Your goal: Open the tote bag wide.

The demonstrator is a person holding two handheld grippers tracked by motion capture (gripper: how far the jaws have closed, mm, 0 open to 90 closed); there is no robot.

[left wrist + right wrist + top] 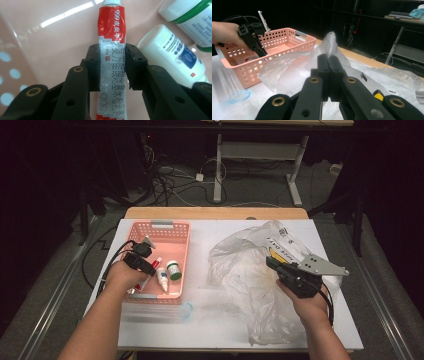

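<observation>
A red-and-silver tube (111, 50) is seen, white bottles (172, 60) banded green and blue, a pink perforated basket (177, 227).

Ointment tube (112, 50): running off the top and bottom edges of the left gripper view, cap cut at the top; in the high view mostly lying under the left hand-held gripper (141, 259), print too small to read.

White bottle (172, 55): lower end disappearing behind a black jaw; small label text blurring.

Green-banded jar (187, 12): being cropped by the top and right edges.

Yellow item (378, 95) inside the plastic bag (294, 75): sitting half-hidden behind a jaw, identity not telling.

Labelled pack (285, 245) in the bag: printing staying illegible, lower part lying under the right hand-held gripper (280, 265).
</observation>
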